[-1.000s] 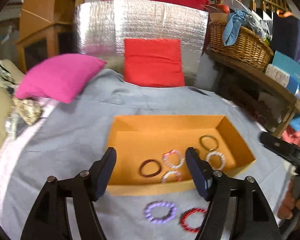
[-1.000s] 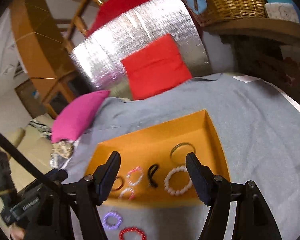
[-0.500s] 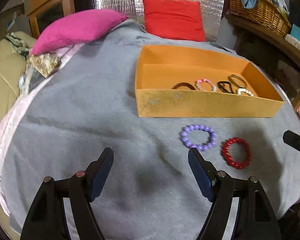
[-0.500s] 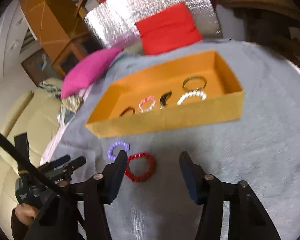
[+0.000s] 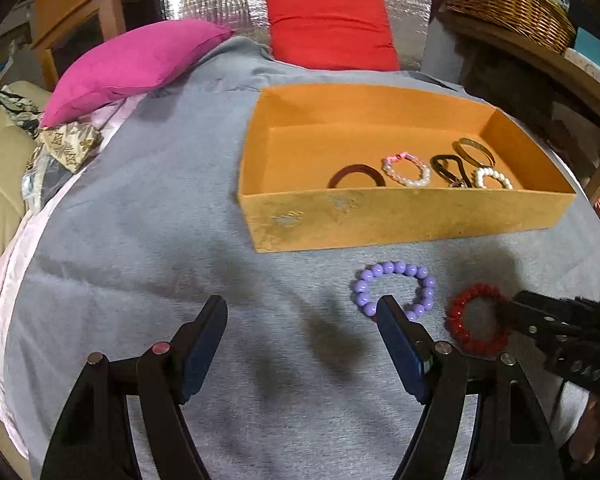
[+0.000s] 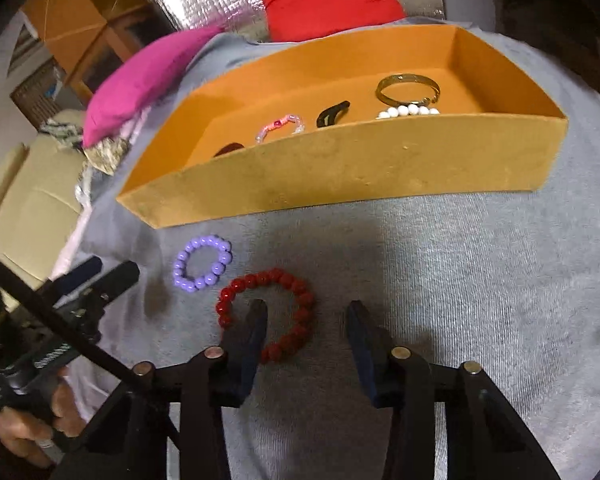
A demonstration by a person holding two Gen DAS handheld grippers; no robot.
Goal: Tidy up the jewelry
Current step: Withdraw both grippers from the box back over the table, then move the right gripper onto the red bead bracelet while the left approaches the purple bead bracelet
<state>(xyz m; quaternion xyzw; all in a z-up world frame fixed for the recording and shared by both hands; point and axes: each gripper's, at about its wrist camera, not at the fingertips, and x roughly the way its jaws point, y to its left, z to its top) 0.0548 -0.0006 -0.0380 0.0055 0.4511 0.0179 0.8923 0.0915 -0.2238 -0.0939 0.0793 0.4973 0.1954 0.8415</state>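
Five pieces lie in the orange box (image 5: 400,220); the purple bracelet (image 5: 396,289) and red bracelet (image 6: 266,314) remain outside, with the right hand-held gripper (image 6: 306,320) and left hand-held gripper (image 5: 302,318) both wide and empty.

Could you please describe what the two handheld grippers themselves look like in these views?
Both the left gripper and right gripper have black angular frames with silver round pivot pins. Their fingers carry dark blue flat pads. A thin black cable runs across the left gripper's body.
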